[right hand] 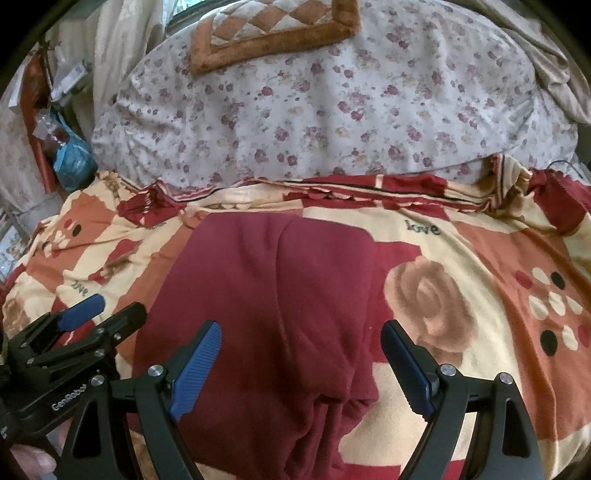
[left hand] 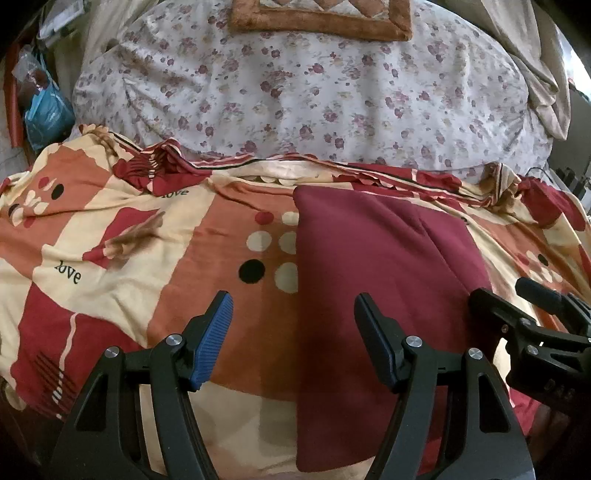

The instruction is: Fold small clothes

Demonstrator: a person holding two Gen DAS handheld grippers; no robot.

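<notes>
A maroon garment [left hand: 376, 266] lies flat as a long strip on the patterned bedspread [left hand: 110, 258]; a lengthwise crease runs down it. My left gripper [left hand: 293, 308] is open above the garment's left edge, with nothing between its blue pads. In the right wrist view the same garment [right hand: 273, 288] fills the middle. My right gripper [right hand: 301, 328] is open over its near part, also with nothing held. Each gripper shows in the other's view: the right gripper [left hand: 500, 291] at the garment's right side, the left gripper [right hand: 118, 308] at its left side.
A floral duvet [left hand: 295, 92] is heaped behind the bedspread, with a brown quilted cushion [left hand: 321, 18] on top of it. A blue plastic bag [left hand: 48, 110] and clutter sit off the bed's far left. Beige cloth [left hand: 535, 55] hangs at the far right.
</notes>
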